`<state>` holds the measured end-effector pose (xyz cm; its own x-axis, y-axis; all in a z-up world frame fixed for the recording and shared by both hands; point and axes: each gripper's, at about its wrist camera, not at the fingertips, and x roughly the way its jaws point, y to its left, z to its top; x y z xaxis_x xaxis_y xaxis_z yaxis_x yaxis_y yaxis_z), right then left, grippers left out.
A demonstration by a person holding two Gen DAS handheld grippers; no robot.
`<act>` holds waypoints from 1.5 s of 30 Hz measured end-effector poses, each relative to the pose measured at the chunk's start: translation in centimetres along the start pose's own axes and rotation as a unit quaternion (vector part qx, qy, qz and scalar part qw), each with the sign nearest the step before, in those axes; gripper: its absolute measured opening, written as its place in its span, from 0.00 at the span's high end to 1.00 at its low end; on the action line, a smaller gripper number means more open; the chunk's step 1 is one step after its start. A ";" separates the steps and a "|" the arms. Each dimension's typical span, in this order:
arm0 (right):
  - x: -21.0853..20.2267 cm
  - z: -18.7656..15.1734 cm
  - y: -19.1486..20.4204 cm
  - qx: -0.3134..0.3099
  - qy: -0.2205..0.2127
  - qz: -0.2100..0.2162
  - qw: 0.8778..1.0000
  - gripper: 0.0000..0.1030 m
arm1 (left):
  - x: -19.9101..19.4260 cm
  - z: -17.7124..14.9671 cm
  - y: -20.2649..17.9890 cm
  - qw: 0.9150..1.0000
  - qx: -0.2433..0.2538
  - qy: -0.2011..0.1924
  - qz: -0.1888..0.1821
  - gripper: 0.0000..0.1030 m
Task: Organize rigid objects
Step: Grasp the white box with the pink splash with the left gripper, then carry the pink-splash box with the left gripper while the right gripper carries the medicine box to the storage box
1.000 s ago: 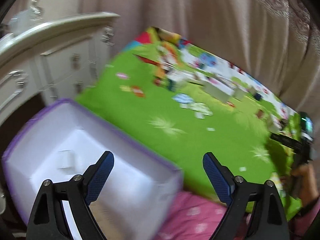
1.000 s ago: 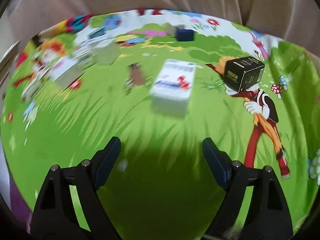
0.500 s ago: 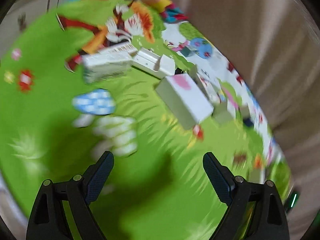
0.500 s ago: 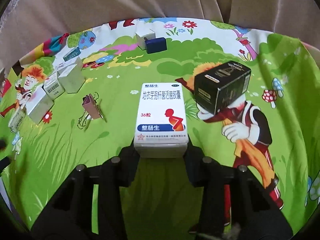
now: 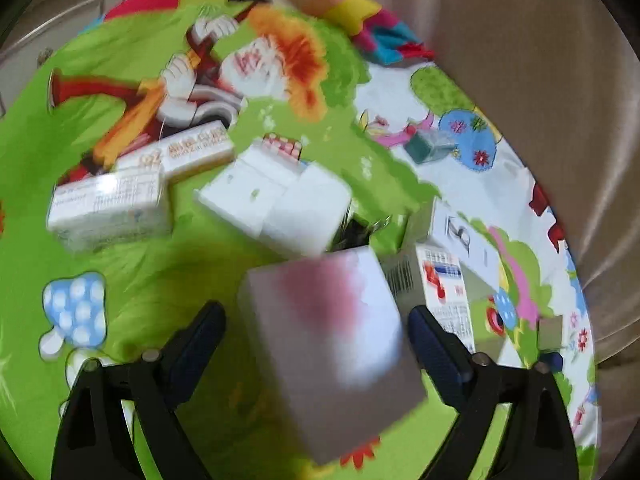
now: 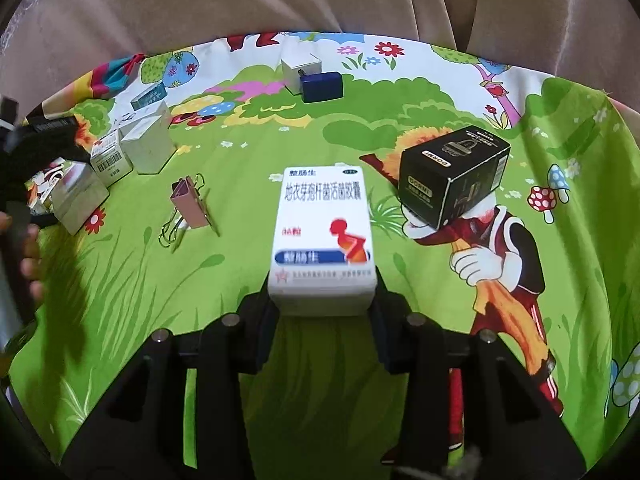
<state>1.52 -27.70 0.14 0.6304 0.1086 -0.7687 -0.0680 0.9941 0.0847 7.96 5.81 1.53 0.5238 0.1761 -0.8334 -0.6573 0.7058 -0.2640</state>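
Note:
My right gripper point(image 6: 322, 312) is shut on a white medicine box point(image 6: 323, 236) with blue and red print, held just above the green cartoon sheet point(image 6: 240, 152). My left gripper point(image 5: 316, 332) is open, its jaws on either side of a blurred white box with a pink patch point(image 5: 324, 336), with gaps on both sides. Beyond it lie several white boxes point(image 5: 272, 196) and a long box with orange lettering point(image 5: 188, 152). The left gripper also shows at the left edge of the right wrist view point(image 6: 24, 184).
A black box point(image 6: 454, 176) stands right of the medicine box. A pink binder clip point(image 6: 188, 204) lies to its left. A dark blue block point(image 6: 322, 86) and a white cube point(image 6: 300, 68) sit far back. Beige curtain surrounds the sheet.
My right gripper closed on the medicine box and lifted it slightly. My left gripper swung from the purple-rimmed bin to the box cluster and moved in around the pink-patched box.

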 end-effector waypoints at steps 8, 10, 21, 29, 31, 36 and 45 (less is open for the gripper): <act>-0.1 0.1 0.0 -0.001 0.001 0.000 1.000 0.55 | -1.1 -3.3 -0.8 0.979 0.201 0.022 0.001 0.03; -0.1 0.1 0.0 0.000 0.001 0.000 1.000 0.55 | -2.0 -3.8 0.6 0.978 0.209 0.017 -0.015 0.02; 0.1 0.1 0.4 -0.013 0.003 -0.014 1.000 0.55 | 0.9 -0.9 -0.5 0.972 0.232 0.040 0.017 0.10; -0.1 0.1 -0.4 0.009 -0.002 0.009 1.000 0.56 | -4.3 -7.1 4.2 0.948 0.311 -0.025 -0.064 0.36; -0.1 0.0 -0.4 0.010 -0.002 0.010 1.000 0.56 | -4.7 -7.4 4.9 0.946 0.314 -0.023 -0.080 0.36; -0.1 0.1 -0.3 0.008 -0.002 0.006 1.000 0.57 | -4.8 -7.2 5.2 0.947 0.306 -0.023 -0.093 0.36; -8.5 -2.9 0.2 0.011 -0.188 -0.005 0.982 0.57 | -11.3 -9.3 7.0 0.940 0.298 -0.093 -0.140 0.36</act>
<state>-6.11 -28.42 4.83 0.8721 0.0874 -0.4815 -0.0466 0.9943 0.0960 -7.58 2.37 4.55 0.7533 0.0038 -0.6576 -0.0886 0.9915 -0.0958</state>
